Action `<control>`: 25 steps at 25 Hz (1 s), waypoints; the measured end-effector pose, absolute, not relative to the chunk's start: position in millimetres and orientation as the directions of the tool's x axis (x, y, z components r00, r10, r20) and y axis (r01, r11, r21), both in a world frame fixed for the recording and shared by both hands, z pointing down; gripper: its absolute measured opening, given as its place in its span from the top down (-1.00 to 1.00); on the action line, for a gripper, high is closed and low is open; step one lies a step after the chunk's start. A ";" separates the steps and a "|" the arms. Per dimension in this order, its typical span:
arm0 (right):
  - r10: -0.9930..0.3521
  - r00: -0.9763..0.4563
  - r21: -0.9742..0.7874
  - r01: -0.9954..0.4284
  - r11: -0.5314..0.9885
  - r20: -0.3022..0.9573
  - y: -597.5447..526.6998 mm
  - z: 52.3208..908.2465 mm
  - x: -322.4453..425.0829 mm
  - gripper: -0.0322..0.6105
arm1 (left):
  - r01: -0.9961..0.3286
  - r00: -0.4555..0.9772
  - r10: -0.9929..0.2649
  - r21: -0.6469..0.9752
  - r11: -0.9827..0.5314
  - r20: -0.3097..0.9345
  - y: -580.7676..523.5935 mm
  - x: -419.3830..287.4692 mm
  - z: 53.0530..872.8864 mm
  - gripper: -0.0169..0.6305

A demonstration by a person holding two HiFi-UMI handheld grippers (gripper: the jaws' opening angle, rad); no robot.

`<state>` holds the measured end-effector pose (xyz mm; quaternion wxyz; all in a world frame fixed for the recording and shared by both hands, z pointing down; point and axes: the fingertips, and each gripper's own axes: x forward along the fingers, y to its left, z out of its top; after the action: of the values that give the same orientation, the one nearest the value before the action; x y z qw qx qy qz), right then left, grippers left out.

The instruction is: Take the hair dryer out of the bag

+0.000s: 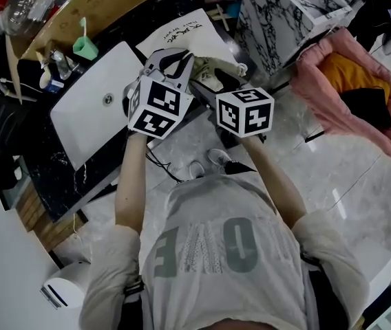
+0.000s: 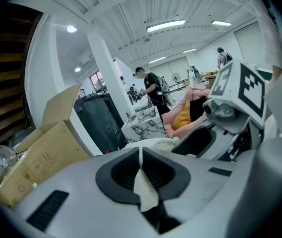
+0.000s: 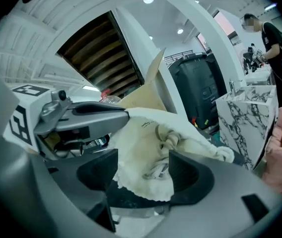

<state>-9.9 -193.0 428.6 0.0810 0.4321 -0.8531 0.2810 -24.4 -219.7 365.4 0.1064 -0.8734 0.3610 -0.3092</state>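
Hair dryer not visible in any view; judged to be inside the cream cloth drawstring bag, which hangs in the air between the two grippers, above the edge of the dark marble counter and just beside the white sink. Left gripper clenched on a thin fold of the bag's fabric, a flap of cloth sticking out below the pads. Right gripper released: jaws stand apart with the bag's ragged hem and knotted drawstring lying between them, no clear pinch. Bag is soft, limp and light, and will fold and slip rather than hold shape; the dryer inside is likely hard plastic, moderately heavy, smooth, and prone to slide out in a rush if the bag tips. Best hold, by judgement: keep one claw on the hem, then take the dryer by its handle or barrel once exposed, not by any cord. In the head view the bag's long axis runs roughly across the picture, from the left gripper's pinch towards a bunched end at the right. Which way the dryer's nozzle points cannot be told through the cloth.
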 end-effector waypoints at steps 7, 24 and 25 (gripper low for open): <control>-0.686 -0.561 -0.375 -0.825 0.422 0.463 -237.0 453.8 -10.8 -0.14 | -0.571 0.550 -0.701 -0.408 -0.713 0.455 -221.9 -24.7 363.8 0.82; -0.625 -0.485 -0.275 -0.871 0.407 0.611 -299.6 486.0 -46.5 -0.14 | -0.623 0.541 -0.725 -0.376 -0.685 0.426 -241.0 -40.5 351.4 0.82; -0.622 -0.481 -0.272 -0.873 0.406 0.617 -300.8 489.5 -47.8 -0.14 | -0.624 0.540 -0.726 -0.376 -0.685 0.426 -241.4 -41.2 351.4 0.82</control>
<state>-47.8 -300.8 489.5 0.2157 0.4612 -0.8102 0.2904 -41.2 -241.4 351.4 0.0898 -0.8728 0.3867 -0.2839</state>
